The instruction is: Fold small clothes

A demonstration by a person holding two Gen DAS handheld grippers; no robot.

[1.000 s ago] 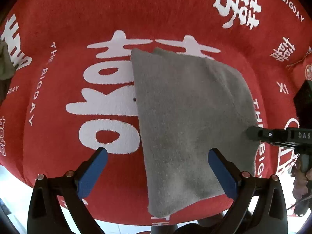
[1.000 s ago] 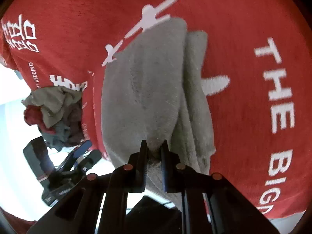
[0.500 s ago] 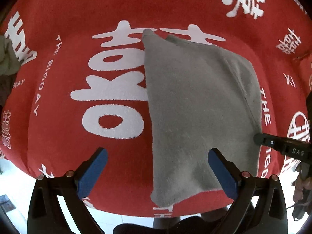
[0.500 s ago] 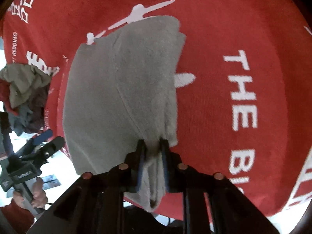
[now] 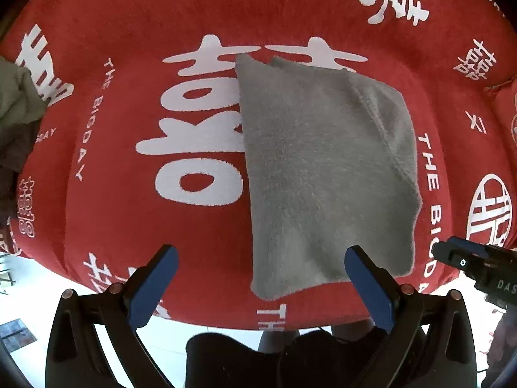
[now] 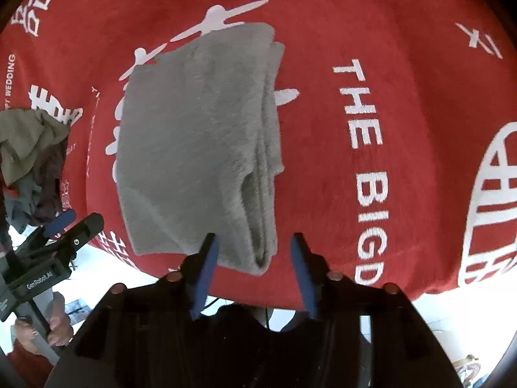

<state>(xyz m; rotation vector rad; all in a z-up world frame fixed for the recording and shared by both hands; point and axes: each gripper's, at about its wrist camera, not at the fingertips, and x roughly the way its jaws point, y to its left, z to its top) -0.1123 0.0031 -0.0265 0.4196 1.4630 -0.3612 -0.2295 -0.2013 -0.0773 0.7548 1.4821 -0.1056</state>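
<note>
Grey cloth (image 6: 197,148) flat, just beyond right gripper's (image 6: 255,252) parted jaws

Clothes pile (image 5: 16,97) cut off at left edge; grey cloth (image 5: 323,168) hides white characters on red cover (image 5: 129,32).

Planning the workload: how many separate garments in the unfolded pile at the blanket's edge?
3 at least: an olive garment on top, a maroon one under it, a grey-blue one lowest. More may be hidden.

Both wrist views downward, probably overlapping
</note>
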